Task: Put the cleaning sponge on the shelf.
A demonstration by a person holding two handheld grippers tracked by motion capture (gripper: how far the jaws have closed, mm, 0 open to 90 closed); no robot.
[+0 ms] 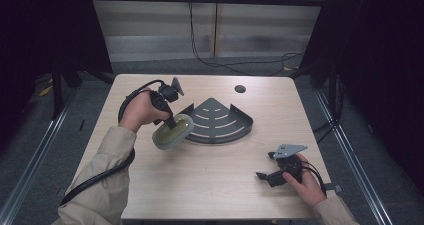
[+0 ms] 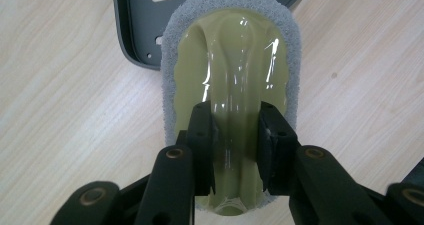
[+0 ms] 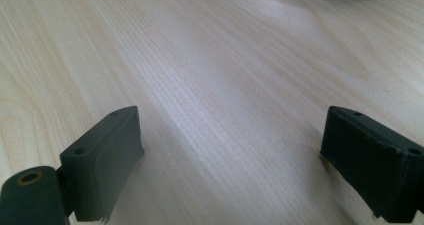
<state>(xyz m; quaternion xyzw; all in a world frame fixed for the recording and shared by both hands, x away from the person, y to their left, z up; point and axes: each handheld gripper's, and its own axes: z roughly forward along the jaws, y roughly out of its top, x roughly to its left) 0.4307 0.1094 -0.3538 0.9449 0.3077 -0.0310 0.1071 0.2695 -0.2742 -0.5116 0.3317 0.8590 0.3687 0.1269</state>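
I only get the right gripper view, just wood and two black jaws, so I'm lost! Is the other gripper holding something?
Observer: Yes. The left gripper is shut on the clear ridge handle of an oval yellow-green scrubber with a grey fuzzy pad rim.
Operator: Where is it?
Observer: In the high view, its far end overlaps the left corner of the dark grey fan-shaped slotted metal tray.
Operator: And my gripper?
Observer: The right gripper is low near the front right of the light wooden table, apart from that tray.
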